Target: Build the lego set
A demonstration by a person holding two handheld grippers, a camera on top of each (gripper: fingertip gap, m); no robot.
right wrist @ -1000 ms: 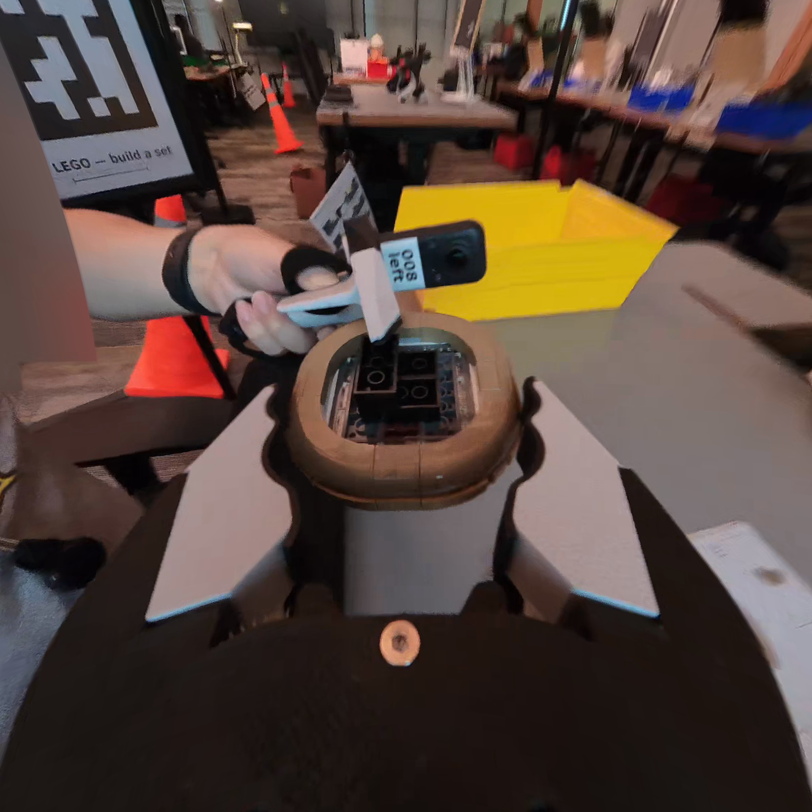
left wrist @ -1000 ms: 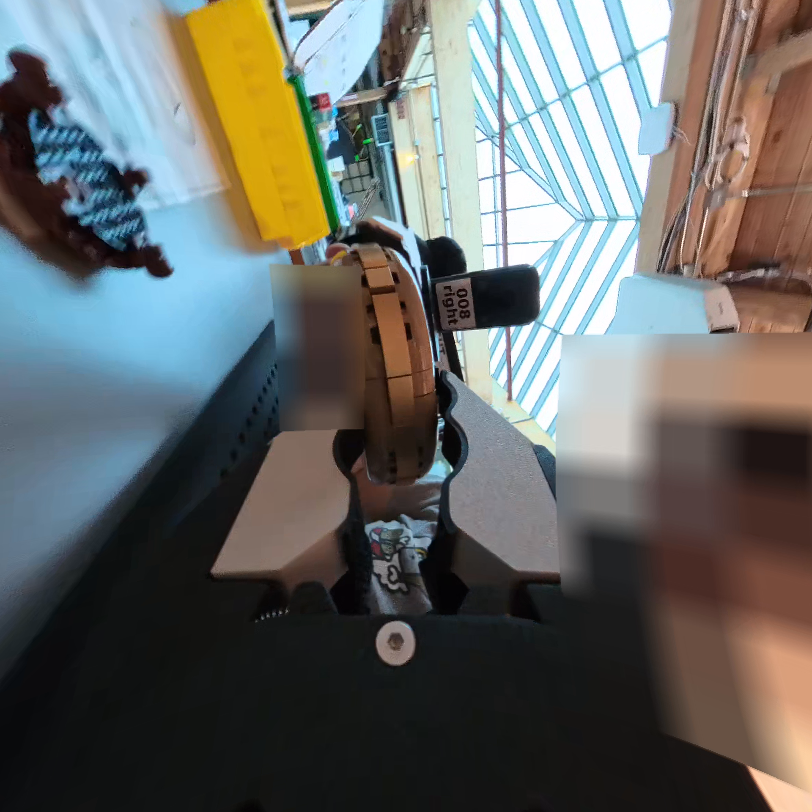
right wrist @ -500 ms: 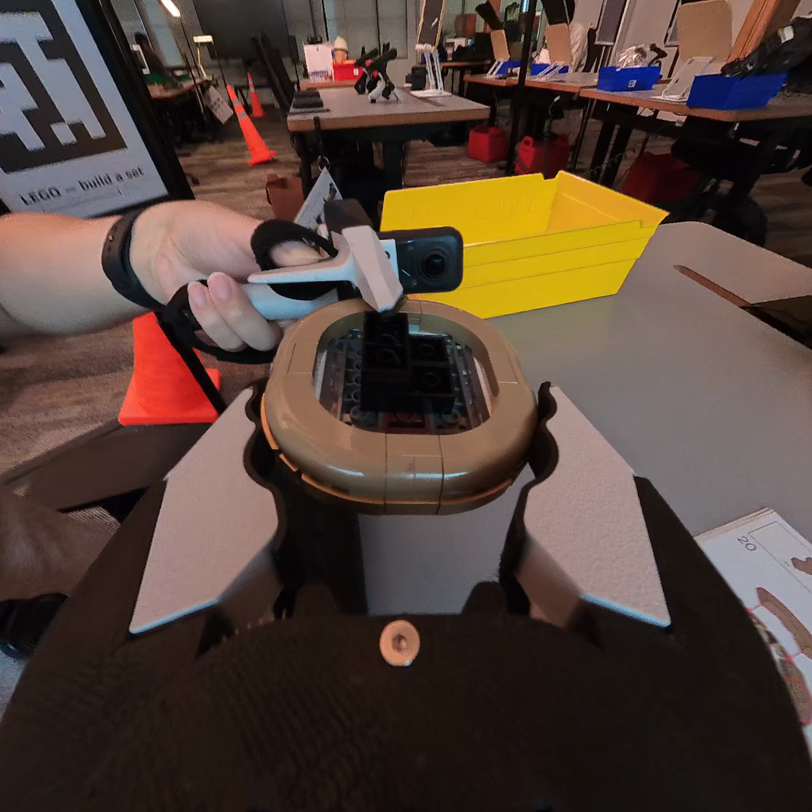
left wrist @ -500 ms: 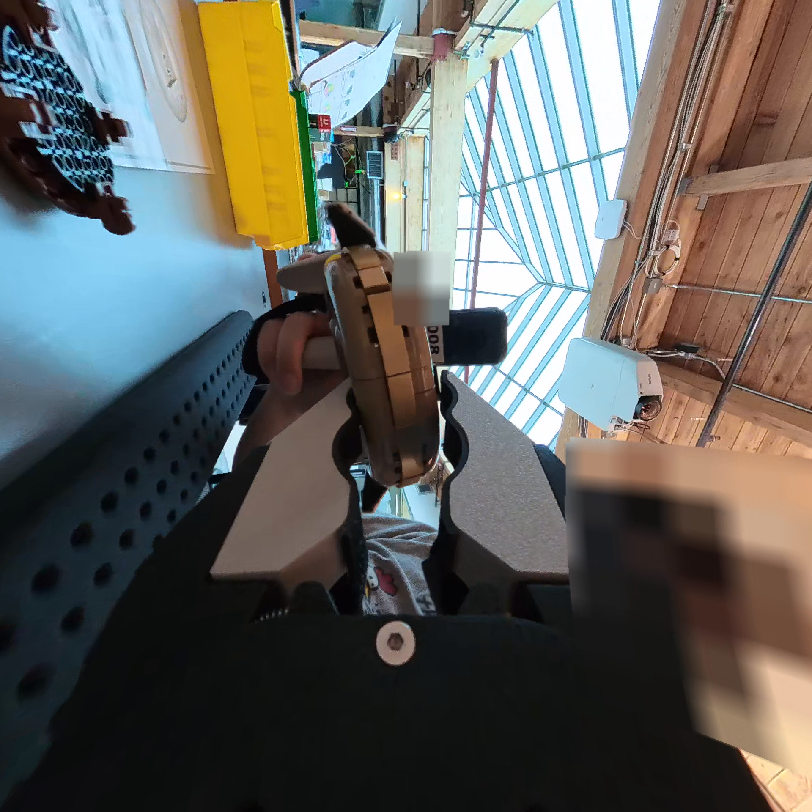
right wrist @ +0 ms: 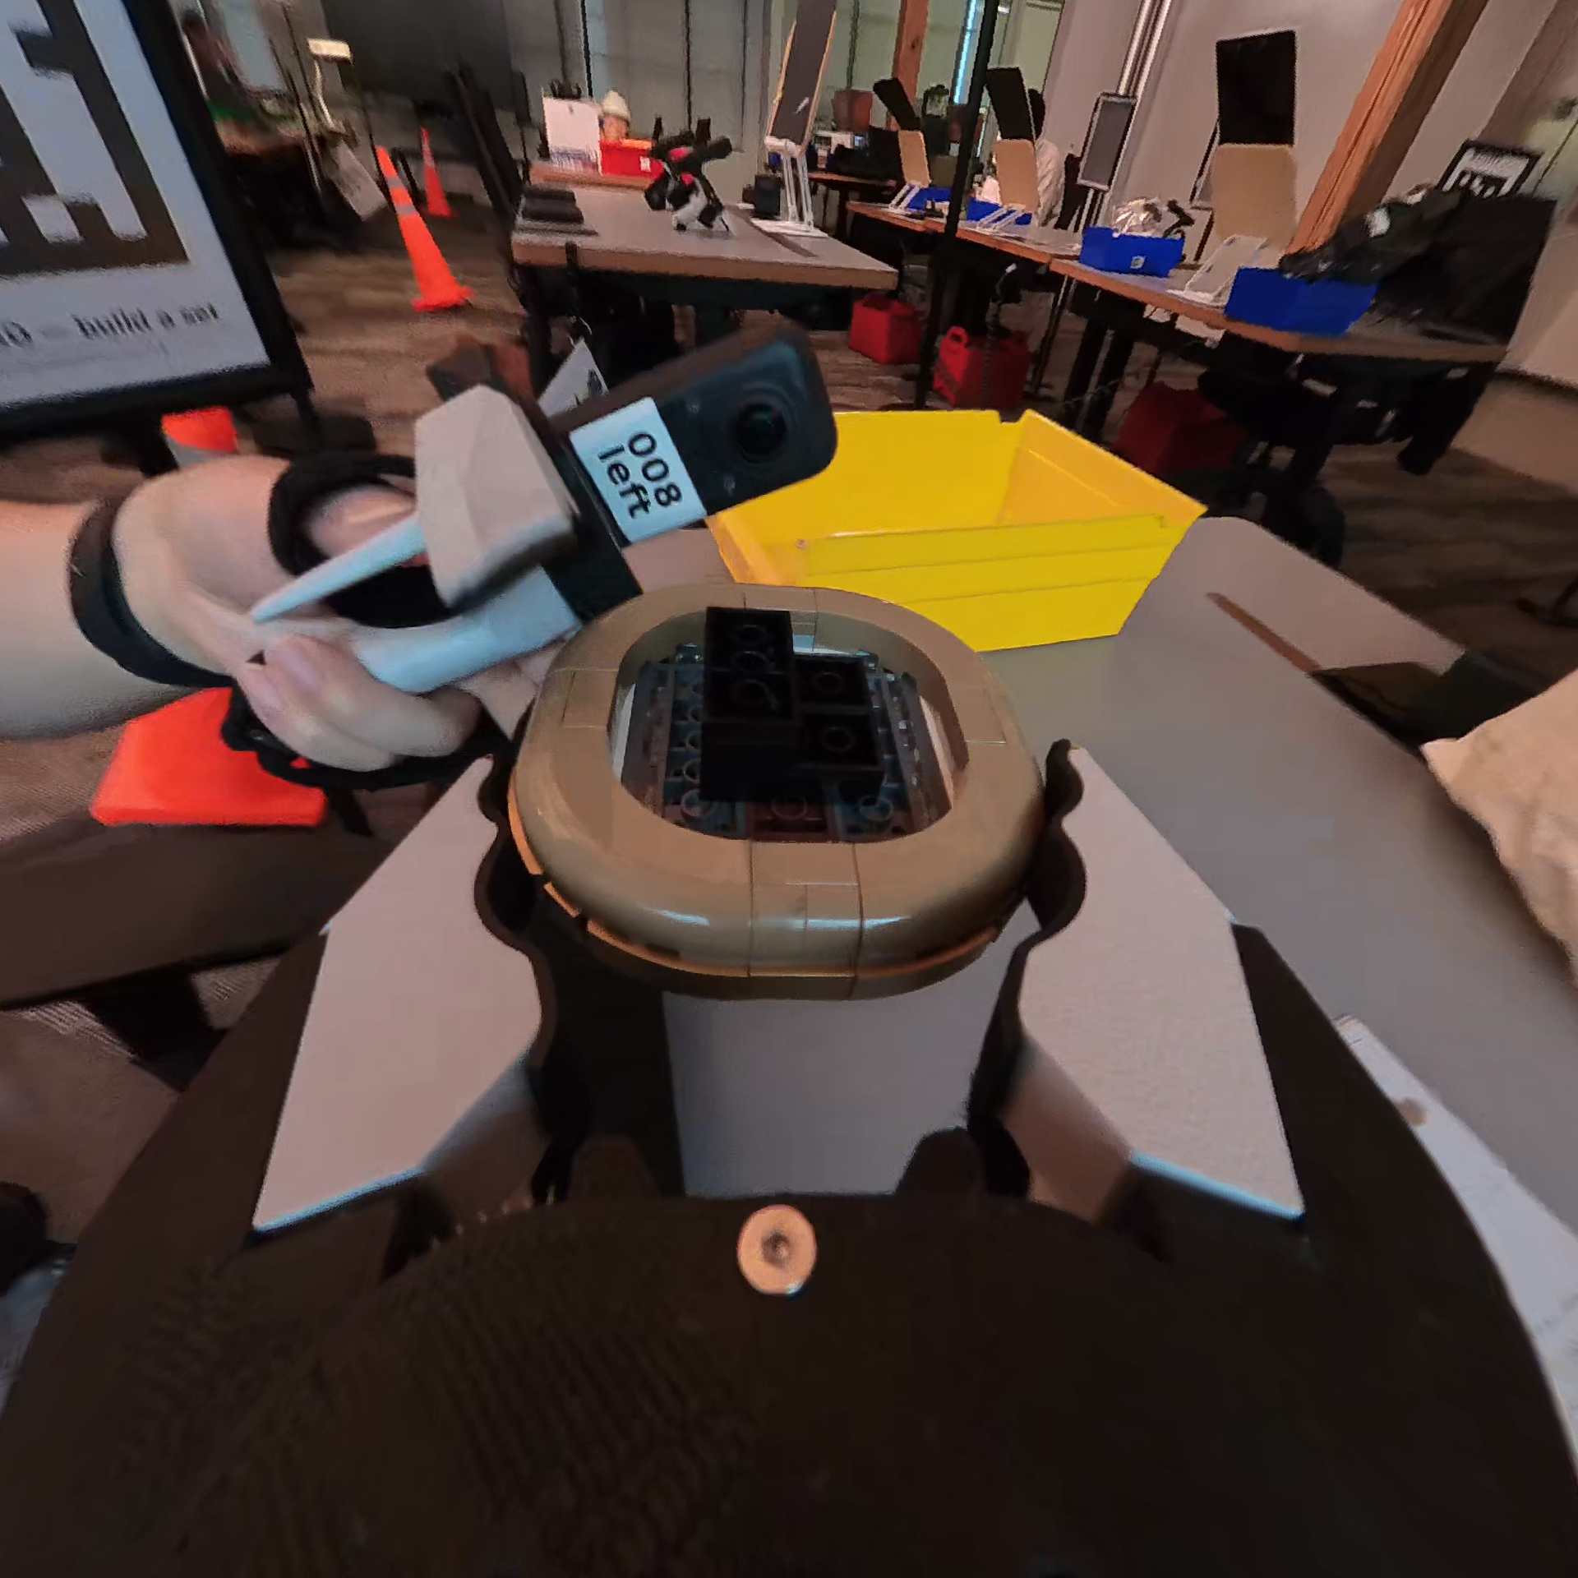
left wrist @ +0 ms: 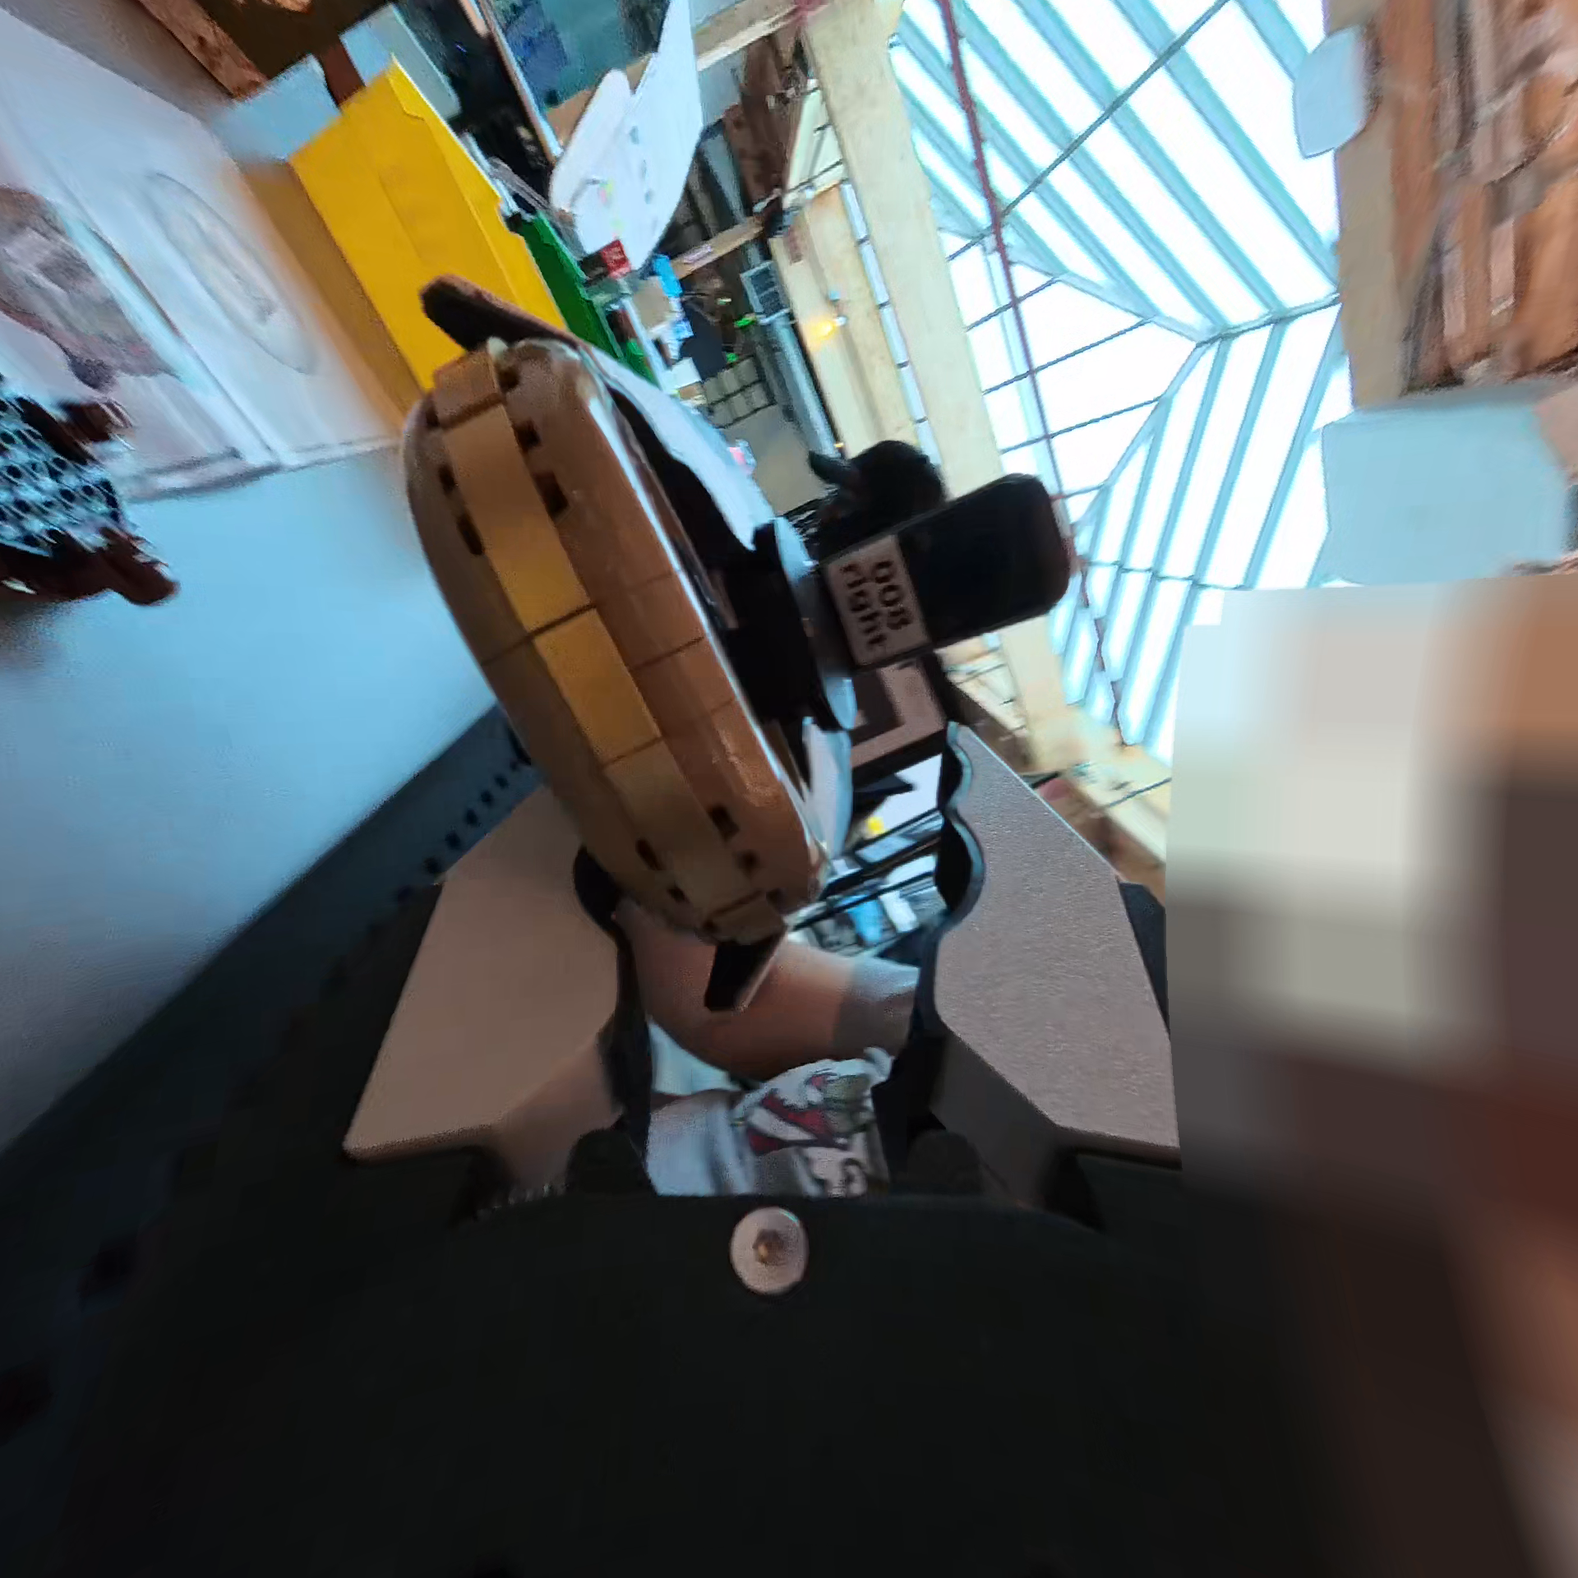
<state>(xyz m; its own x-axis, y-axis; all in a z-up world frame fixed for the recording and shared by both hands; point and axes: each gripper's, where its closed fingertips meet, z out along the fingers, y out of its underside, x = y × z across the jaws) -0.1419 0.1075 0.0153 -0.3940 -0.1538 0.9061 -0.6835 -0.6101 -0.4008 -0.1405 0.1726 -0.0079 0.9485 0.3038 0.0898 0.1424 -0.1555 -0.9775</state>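
My right gripper (right wrist: 777, 768) is shut on a tan ring-shaped Lego assembly (right wrist: 768, 905), one finger on each side, above the grey table (right wrist: 1238, 768). Black bricks (right wrist: 768, 709) sit stacked in the ring's middle on dark studs. My left gripper (right wrist: 487, 478), held by a hand, hangs just up and left of the ring, apart from the bricks. In the left wrist view the left gripper (left wrist: 768, 854) is open and empty. There the ring (left wrist: 598, 640) shows edge-on just past its fingertips, with the right gripper's camera body (left wrist: 965, 572) behind it.
A yellow bin (right wrist: 956, 529) stands on the table's far side and also shows in the left wrist view (left wrist: 410, 248). Instruction sheets (left wrist: 171, 282) and a brown, black-and-white Lego piece (left wrist: 60, 512) lie on the table. An orange cone (right wrist: 196, 760) stands left of it. The tips of one gripper are about 5 cm away from the tips of the other.
My left gripper has opened, let go of the black brick and drawn back up and left. The brick stays on the assembly. The right gripper still holds the ring.
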